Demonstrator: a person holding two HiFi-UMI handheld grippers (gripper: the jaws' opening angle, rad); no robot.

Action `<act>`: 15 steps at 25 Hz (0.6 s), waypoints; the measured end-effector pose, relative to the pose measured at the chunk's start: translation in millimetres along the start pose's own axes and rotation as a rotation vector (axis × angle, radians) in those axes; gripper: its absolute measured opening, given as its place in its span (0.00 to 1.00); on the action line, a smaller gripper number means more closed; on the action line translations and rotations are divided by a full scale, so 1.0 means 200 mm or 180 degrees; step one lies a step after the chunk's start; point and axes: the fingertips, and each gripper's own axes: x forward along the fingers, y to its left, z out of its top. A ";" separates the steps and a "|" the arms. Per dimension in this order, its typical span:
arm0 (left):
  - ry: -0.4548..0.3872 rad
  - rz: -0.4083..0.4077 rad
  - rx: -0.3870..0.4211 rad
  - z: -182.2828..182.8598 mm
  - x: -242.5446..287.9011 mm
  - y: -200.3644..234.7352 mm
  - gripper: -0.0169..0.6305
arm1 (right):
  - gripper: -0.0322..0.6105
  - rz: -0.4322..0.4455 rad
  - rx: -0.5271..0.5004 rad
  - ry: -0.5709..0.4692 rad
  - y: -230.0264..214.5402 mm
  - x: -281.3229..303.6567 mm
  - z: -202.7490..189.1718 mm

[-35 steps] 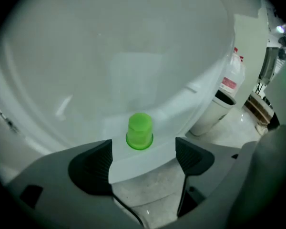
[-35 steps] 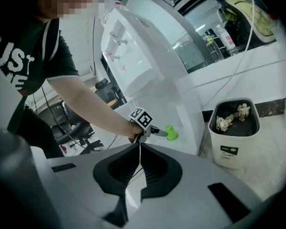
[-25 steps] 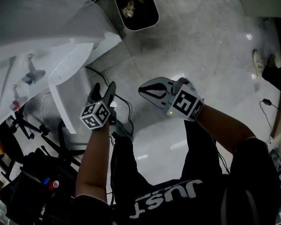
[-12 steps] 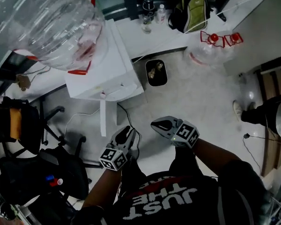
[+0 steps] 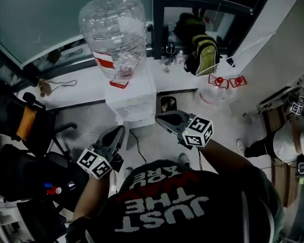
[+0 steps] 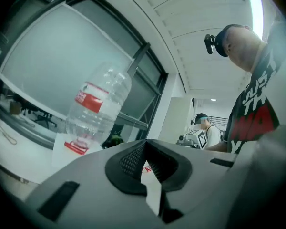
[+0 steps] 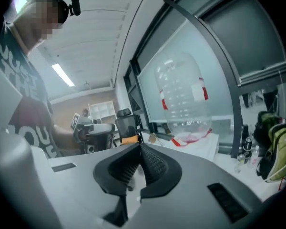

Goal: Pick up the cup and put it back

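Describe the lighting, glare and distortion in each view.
Head view: dim and underexposed, the shirt and chairs nearly black, the water bottle catching glare, lines bowed toward the edges. Left gripper view: strong fisheye with black corners, ceiling light blown out. Right gripper view: same fisheye, window frame bent into a curve, lighting brighter and more even.

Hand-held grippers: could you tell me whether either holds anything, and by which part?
Nothing is held. The left hand-held gripper has just closed its jaws on nothing; the right hand-held gripper is shut and empty.
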 end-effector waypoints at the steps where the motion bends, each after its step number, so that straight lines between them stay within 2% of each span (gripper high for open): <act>1: -0.0035 0.0000 0.0094 0.09 -0.03 -0.01 0.04 | 0.10 -0.0003 -0.0029 -0.0067 0.03 -0.01 0.09; 3: -0.0082 0.0021 0.0256 0.22 -0.07 -0.03 0.04 | 0.10 -0.0002 -0.0077 -0.0156 0.08 -0.01 0.23; 6: -0.0134 0.0102 0.0328 0.33 -0.11 -0.03 0.04 | 0.10 -0.0009 -0.0105 -0.0203 0.13 -0.01 0.34; 10: -0.0238 0.0109 0.0352 0.42 -0.11 -0.05 0.04 | 0.10 -0.0040 -0.0074 -0.0310 0.12 -0.03 0.45; 15: -0.0206 0.0096 0.0414 0.44 -0.09 -0.05 0.04 | 0.10 -0.0070 -0.0210 -0.0392 0.10 -0.03 0.54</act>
